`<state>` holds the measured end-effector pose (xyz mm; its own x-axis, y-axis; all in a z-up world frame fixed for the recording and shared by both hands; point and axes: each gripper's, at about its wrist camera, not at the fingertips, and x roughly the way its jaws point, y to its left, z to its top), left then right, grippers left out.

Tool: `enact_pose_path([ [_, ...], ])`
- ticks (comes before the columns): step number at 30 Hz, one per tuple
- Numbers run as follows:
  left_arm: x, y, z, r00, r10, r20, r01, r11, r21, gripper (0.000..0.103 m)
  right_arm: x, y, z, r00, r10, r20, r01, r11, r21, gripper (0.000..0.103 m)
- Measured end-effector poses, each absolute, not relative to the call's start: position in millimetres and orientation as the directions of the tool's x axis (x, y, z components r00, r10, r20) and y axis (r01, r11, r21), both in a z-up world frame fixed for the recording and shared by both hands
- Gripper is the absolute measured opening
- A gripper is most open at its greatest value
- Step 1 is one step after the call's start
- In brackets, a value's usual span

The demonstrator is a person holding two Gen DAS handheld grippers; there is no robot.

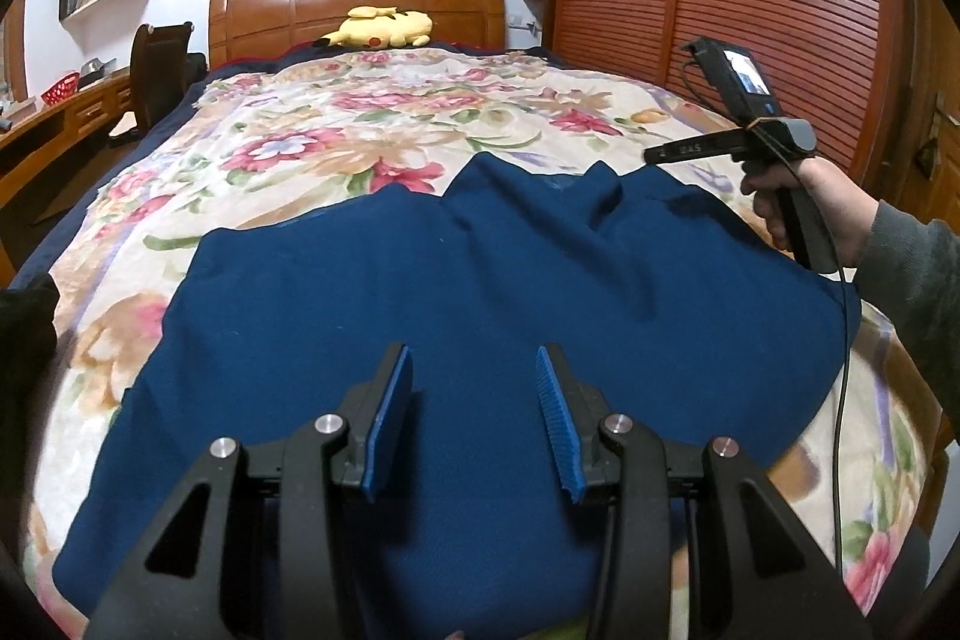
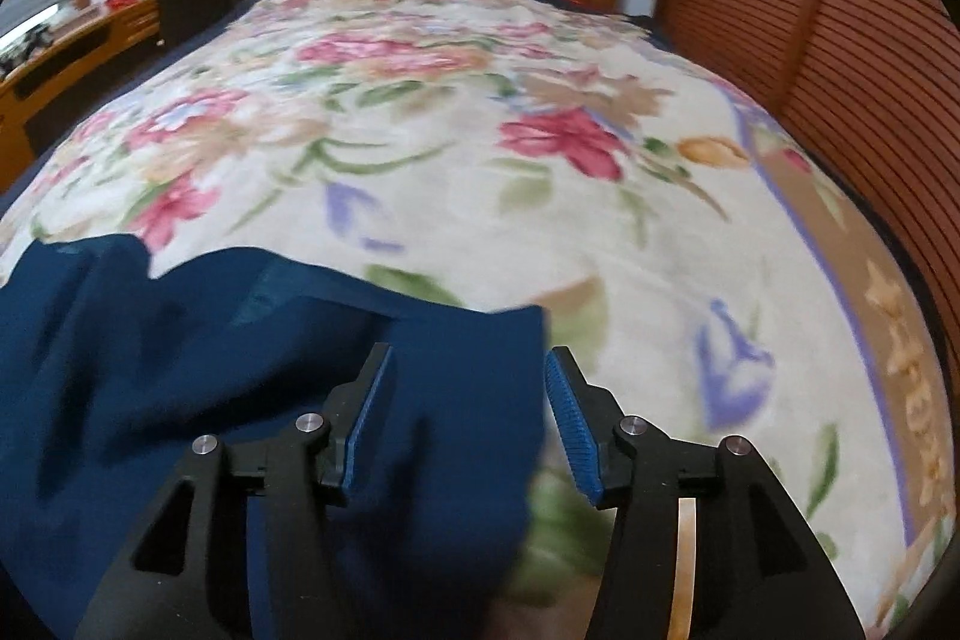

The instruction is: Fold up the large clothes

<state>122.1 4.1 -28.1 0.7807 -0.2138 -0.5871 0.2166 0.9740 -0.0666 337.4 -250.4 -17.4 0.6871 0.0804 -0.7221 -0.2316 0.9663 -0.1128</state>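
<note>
Both the left tongs (image 1: 474, 358) and right tongs (image 2: 468, 358) hang spread apart, grasping nothing, above the navy garment (image 1: 456, 292); it lies mostly flat on the floral blanket (image 1: 336, 124), rumpled along its far edge. Farther off, a yellow plush toy (image 1: 381, 28) rests by the wooden headboard (image 1: 354, 1).

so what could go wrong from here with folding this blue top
1. Both the left gripper and right gripper are open and hold nothing, so a grab may pinch the floral blanket along with the blue top.
2. The top's far edge is rumpled; folding now may lock in creases.
</note>
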Motion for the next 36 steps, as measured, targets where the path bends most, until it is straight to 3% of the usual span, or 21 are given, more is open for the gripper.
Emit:
enact_pose_path([
  [13,119,11,-25,0.791,-0.197,-0.579,0.199,0.978,-0.061,0.042,329,-123,-14,0.536,0.34,-0.773,-0.556,0.831,-0.02,0.052],
  [19,117,12,-23,0.794,-0.191,-0.577,0.198,0.979,-0.053,0.042,333,-82,-33,0.489,0.285,-0.824,-0.585,0.808,-0.068,0.051],
  [20,117,13,-23,0.795,-0.19,-0.576,0.196,0.979,-0.052,0.042,334,-78,-37,0.487,0.276,-0.829,-0.585,0.808,-0.075,0.035],
  [21,116,14,-23,0.795,-0.189,-0.576,0.195,0.979,-0.052,0.042,335,-76,-39,0.482,0.277,-0.831,-0.59,0.804,-0.074,0.013],
  [23,116,17,-23,0.797,-0.186,-0.575,0.192,0.98,-0.052,0.042,335,-70,-42,0.475,0.287,-0.832,-0.614,0.786,-0.079,0.002],
  [29,114,26,-22,0.801,-0.176,-0.572,0.179,0.982,-0.051,0.042,315,-57,-9,0.654,0.348,-0.672,-0.596,0.784,-0.174,0.001],
  [31,114,28,-22,0.803,-0.174,-0.571,0.175,0.983,-0.053,0.042,317,-55,-5,0.678,0.326,-0.658,-0.57,0.799,-0.192,0.001],
  [32,113,29,-22,0.803,-0.173,-0.57,0.174,0.983,-0.053,0.042,321,-55,-6,0.682,0.298,-0.668,-0.551,0.81,-0.201,0.009],
  [33,113,30,-21,0.805,-0.173,-0.568,0.173,0.983,-0.054,0.042,326,-55,-7,0.682,0.269,-0.68,-0.531,0.821,-0.208,0.029],
  [35,113,32,-21,0.806,-0.172,-0.566,0.172,0.984,-0.055,0.042,335,-63,-13,0.629,0.257,-0.734,-0.522,0.839,-0.154,0.057],
  [36,112,32,-21,0.807,-0.172,-0.565,0.171,0.984,-0.056,0.042,335,-66,-13,0.629,0.256,-0.734,-0.516,0.844,-0.147,0.061],
])
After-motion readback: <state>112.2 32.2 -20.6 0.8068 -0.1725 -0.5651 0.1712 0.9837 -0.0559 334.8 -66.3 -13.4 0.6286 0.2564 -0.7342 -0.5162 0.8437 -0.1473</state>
